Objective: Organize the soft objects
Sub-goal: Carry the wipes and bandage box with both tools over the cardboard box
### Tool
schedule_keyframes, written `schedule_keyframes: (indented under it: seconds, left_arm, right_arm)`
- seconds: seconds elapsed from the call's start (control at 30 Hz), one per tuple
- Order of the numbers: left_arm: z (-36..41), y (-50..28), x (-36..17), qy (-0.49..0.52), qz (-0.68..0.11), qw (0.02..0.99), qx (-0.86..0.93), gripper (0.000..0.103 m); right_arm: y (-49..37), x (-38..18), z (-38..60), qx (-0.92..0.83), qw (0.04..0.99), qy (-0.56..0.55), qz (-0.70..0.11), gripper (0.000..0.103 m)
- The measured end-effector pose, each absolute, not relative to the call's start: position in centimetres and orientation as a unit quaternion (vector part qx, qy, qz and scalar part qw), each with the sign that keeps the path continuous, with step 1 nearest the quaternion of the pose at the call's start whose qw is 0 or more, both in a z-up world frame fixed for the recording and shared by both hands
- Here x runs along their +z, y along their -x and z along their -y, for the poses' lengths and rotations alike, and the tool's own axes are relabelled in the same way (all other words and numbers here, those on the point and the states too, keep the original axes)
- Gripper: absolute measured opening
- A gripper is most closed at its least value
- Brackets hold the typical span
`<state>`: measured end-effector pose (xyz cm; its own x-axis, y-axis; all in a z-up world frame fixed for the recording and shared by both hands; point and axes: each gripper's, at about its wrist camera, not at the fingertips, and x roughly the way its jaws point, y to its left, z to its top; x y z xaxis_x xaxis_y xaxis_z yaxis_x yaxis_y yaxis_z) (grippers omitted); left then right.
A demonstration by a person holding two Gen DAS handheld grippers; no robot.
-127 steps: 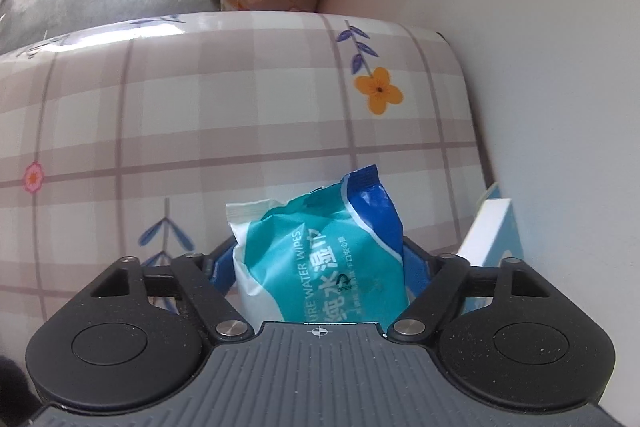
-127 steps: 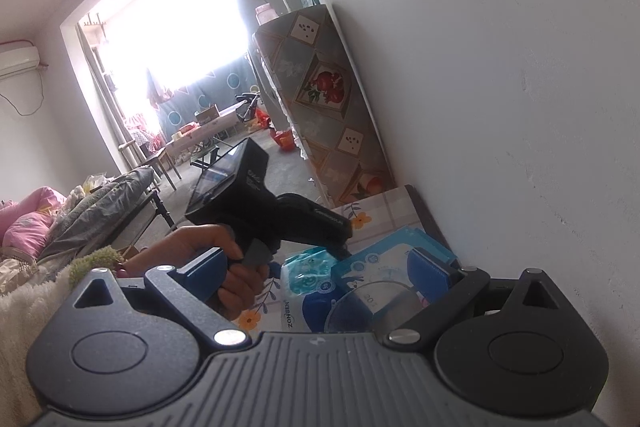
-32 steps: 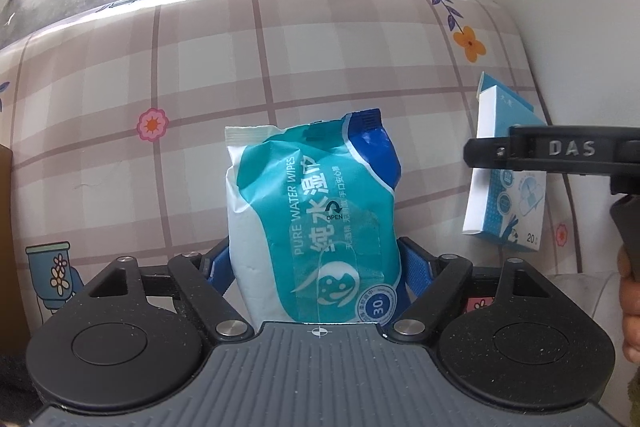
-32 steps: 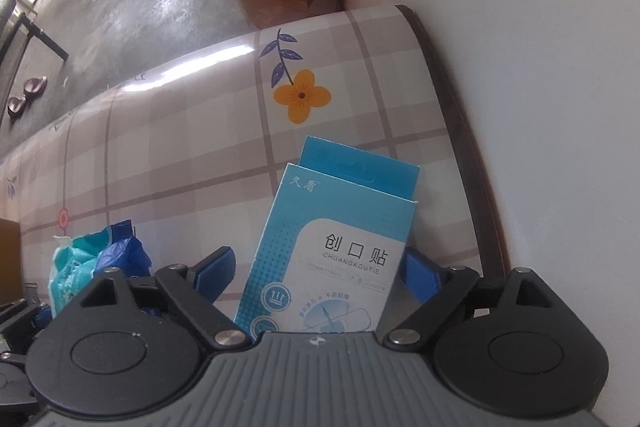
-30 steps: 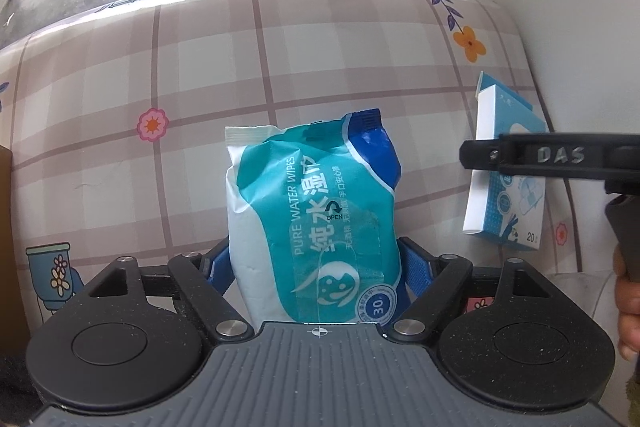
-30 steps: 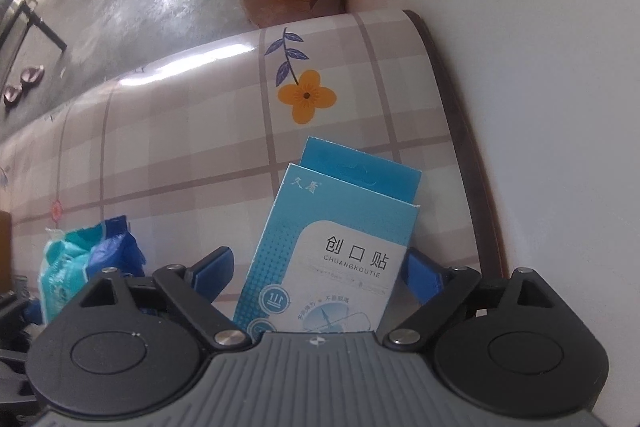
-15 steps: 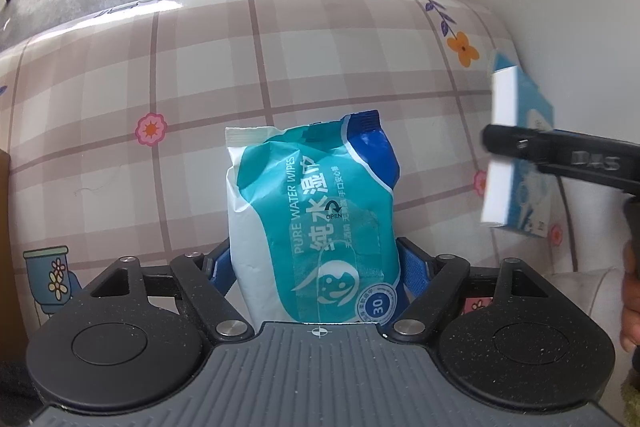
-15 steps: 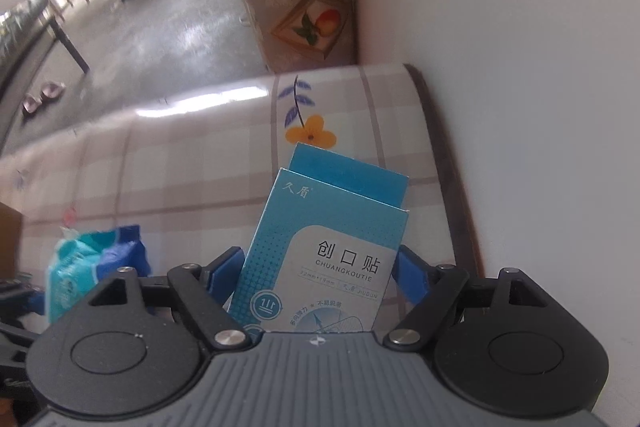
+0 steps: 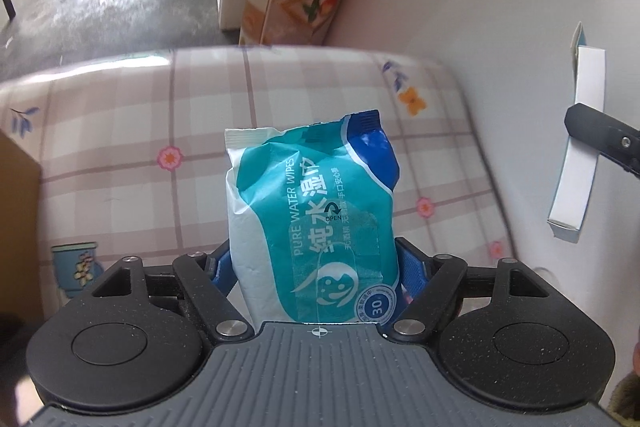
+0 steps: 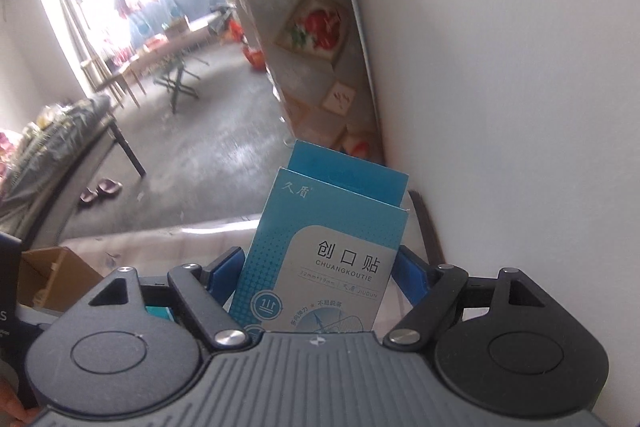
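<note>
A teal and blue pack of wet wipes (image 9: 316, 223) stands between the blue pads of my left gripper (image 9: 316, 261), which is shut on its lower half and holds it above the checked tablecloth (image 9: 120, 155). In the right wrist view a blue box of plasters (image 10: 328, 259) sits upright in my right gripper (image 10: 320, 267), the pads pressing on its two sides. The left wrist view shows that same box (image 9: 576, 163) edge-on in the air by the wall, with a black finger (image 9: 600, 135) of the right gripper across it.
A white wall (image 9: 500, 7) runs along the table's right side. A brown cardboard box (image 10: 52, 279) stands at the left of the table. A patterned cabinet (image 10: 312, 27) stands against the wall beyond the table, with concrete floor and furniture further off.
Both grippers have risen with their loads. The plaster box has left the tablecloth, and the right gripper has tipped upward, so the room beyond fills its view.
</note>
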<state>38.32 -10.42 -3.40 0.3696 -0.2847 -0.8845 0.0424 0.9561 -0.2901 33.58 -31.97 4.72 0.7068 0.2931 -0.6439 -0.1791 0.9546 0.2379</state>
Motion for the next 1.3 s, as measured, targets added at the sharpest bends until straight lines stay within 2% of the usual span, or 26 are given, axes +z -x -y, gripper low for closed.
schedule_keyframes:
  seconds: [0.37, 0.87, 1.07, 1.3]
  left_arm:
    - [7.0, -29.7, 4.3, 0.138, -0.481, 0.858, -0.118, 0.076]
    - [-5.7, -16.4, 10.0, 0.181, -0.406, 0.893, -0.069, 0.076]
    - [-11.9, -12.8, 9.7, 0.2, -0.391, 0.898, -0.03, 0.076]
    - [-16.3, -12.7, 5.5, 0.233, -0.417, 0.879, -0.005, 0.076]
  right_arm:
    - [-25.9, 10.7, 31.7, 0.213, 0.927, -0.137, -0.276, 0.082]
    - [-16.6, 13.3, 22.4, 0.374, 0.876, -0.163, -0.258, 0.082]
    - [-15.6, 13.5, 15.6, 0.453, 0.834, -0.17, -0.266, 0.082]
    - [-17.3, 10.6, 8.9, 0.493, 0.789, -0.199, -0.307, 0.082]
